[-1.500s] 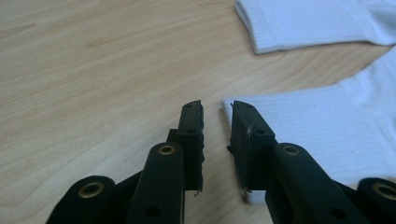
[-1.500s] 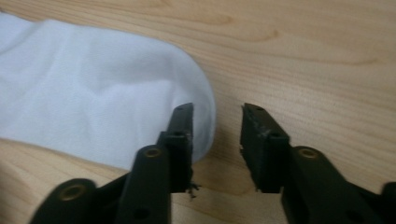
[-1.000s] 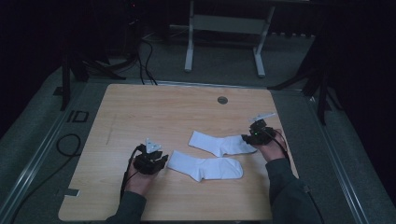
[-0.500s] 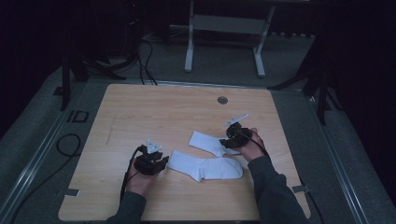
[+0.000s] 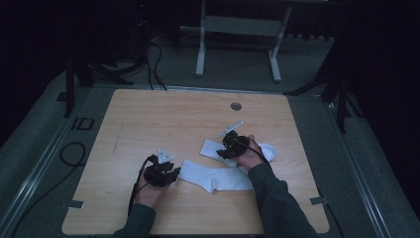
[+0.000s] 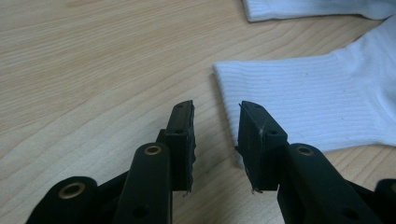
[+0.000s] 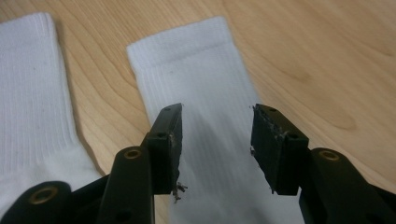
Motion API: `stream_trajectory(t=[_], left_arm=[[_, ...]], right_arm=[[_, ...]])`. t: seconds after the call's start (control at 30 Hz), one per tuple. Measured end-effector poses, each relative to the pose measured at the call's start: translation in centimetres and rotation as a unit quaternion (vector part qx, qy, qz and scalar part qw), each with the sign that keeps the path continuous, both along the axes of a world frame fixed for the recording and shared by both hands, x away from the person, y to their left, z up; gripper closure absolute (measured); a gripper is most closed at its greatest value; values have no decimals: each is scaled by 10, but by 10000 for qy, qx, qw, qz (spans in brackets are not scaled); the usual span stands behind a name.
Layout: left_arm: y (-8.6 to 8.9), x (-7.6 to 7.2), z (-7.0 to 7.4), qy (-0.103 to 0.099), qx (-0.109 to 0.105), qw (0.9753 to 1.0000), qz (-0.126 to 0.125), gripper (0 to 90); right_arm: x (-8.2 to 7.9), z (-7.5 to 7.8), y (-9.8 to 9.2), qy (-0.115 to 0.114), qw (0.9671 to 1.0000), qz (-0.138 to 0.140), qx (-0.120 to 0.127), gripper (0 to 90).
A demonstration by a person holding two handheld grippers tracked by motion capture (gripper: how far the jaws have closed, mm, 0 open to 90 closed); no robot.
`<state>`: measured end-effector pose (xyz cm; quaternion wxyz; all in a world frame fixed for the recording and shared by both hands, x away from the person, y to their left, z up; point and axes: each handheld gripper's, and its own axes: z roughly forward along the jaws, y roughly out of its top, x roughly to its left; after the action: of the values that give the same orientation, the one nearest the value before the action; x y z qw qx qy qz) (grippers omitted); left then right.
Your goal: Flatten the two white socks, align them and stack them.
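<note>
Two white socks lie on the wooden table [image 5: 148, 124]. In the high view the near sock [image 5: 215, 177] stretches between my hands, and the far sock [image 5: 210, 148] lies behind it with its toe [image 5: 270, 148] past my right hand. My left gripper [image 5: 162, 173] stands open at the near sock's ribbed cuff [image 6: 299, 102], its jaws [image 6: 215, 140] low at the cuff's edge. My right gripper [image 5: 231, 145] is open above the far sock [image 7: 201, 93], jaws [image 7: 215, 144] straddling its leg part. The near sock's cuff [image 7: 32, 93] lies to the left in the right gripper view.
A round grommet [image 5: 236, 106] sits near the table's far edge. A white metal frame [image 5: 237, 39] stands on the floor beyond the table. Cables [image 5: 74, 153] trail on the floor at the left. Bare wood spreads across the left and far parts of the table.
My right gripper has moved left from the table's right side to over the far sock. The left gripper has stayed at the near sock's cuff.
</note>
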<state>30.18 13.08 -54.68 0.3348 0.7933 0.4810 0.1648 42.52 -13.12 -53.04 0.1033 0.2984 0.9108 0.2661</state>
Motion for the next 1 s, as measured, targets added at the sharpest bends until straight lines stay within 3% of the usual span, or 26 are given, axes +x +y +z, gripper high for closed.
stream_trajectory(t=[0.1, 0.17, 0.27, 0.33, 0.37, 0.67, 1.0], left_arm=[[-2, 0, 0, 4, 21, 10000, -50, 658], [-3, -1, -1, 12, 41, 10000, -86, 658], [-5, 0, -2, 33, 33, 9999, -101, 658], [-5, 0, -2, 34, 33, 9999, -105, 658], [-5, 0, -2, 35, 28, 9999, -104, 658], [-3, 1, -3, 79, 13, 9999, -91, 658], [-4, 1, -4, 99, 19, 9999, -94, 658]], right_arm=[[4, -9, 4, 117, 9999, -35, -111, 520], [7, -11, 1, 186, 9998, -91, 35, 549], [7, -10, 1, 122, 9998, -162, -26, 669], [7, -10, 1, 57, 9998, -152, -102, 802], [6, -10, 1, 17, 9998, -162, -143, 820], [4, -4, -7, -25, 9998, -195, -55, 836], [-12, 34, -26, -267, 9992, -76, 284, 835]])
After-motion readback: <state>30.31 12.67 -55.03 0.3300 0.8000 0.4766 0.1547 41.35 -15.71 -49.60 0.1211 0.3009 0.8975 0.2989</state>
